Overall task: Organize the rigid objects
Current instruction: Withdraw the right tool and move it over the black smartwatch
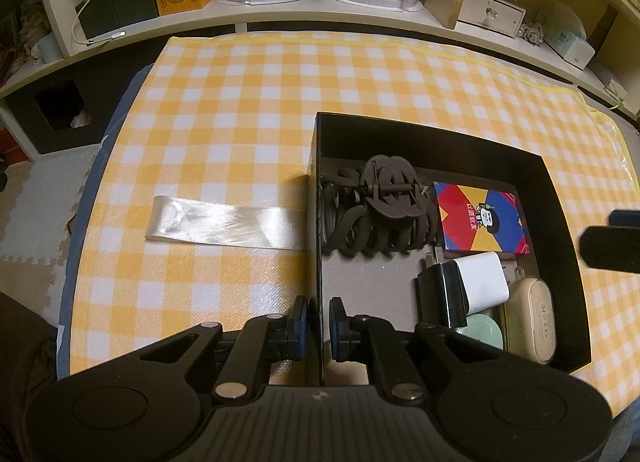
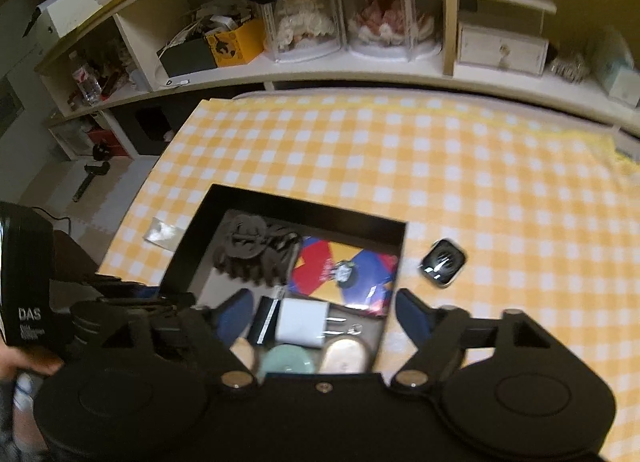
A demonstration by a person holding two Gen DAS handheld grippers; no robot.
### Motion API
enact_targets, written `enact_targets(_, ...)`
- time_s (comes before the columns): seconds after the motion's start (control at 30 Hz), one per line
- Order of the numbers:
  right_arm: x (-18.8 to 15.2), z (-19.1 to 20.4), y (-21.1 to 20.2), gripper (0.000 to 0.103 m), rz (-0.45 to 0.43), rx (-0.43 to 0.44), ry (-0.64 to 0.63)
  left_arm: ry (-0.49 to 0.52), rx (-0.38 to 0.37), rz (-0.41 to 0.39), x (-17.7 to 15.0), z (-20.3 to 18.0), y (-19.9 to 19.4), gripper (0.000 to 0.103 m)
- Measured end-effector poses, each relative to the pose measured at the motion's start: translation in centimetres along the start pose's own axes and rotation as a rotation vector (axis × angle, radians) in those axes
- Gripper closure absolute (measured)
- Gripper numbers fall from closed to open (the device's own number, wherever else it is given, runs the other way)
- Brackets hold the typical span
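black box [image 1: 560, 198] on checked cloth, holds hair claw [image 1: 384, 206], card pack [image 1: 480, 218], chargers | left gripper [image 1: 319, 320] clenched on box's left wall, steadying | right gripper [image 2: 324, 310] released, empty, above box | step: item dropped; next likely the smartwatch [image 2: 442, 262] just right of box | near-corner items partly hidden
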State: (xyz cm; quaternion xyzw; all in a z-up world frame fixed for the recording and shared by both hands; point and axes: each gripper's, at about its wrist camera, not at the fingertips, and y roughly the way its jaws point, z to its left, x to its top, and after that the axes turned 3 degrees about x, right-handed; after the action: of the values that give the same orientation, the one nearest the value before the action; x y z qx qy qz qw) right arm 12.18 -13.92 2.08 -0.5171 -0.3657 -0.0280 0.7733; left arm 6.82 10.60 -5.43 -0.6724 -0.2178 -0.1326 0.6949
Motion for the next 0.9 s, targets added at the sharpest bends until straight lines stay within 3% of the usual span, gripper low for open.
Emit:
enact_targets(0.17, -0.2, -1.3, -1.1, 0.003, -0.044, -0.017, 0.001, 0.003, 0.004, 0.000, 0.1, -0.1, 0.0, 0.092)
enact_targets(0.23, -0.4, -1.5, -1.6, 0.000, -0.059, -0.021, -0.014, 0.005, 0.006, 0.000, 0.1, -0.1, 0.0, 0.092)
enact_targets(0.73, -0.1, -7.4, -1.0, 0.000, -0.157, -0.136, 0.022, 0.022, 0.023, -0.002, 0.0, -0.6, -0.1, 0.092)
enact_targets(0.9, -0.4, -9.5, 0.8, 0.000, -0.179, -0.154, -0.112, 0.023, 0.024, -0.002, 0.0, -0.6, -0.2, 0.092)
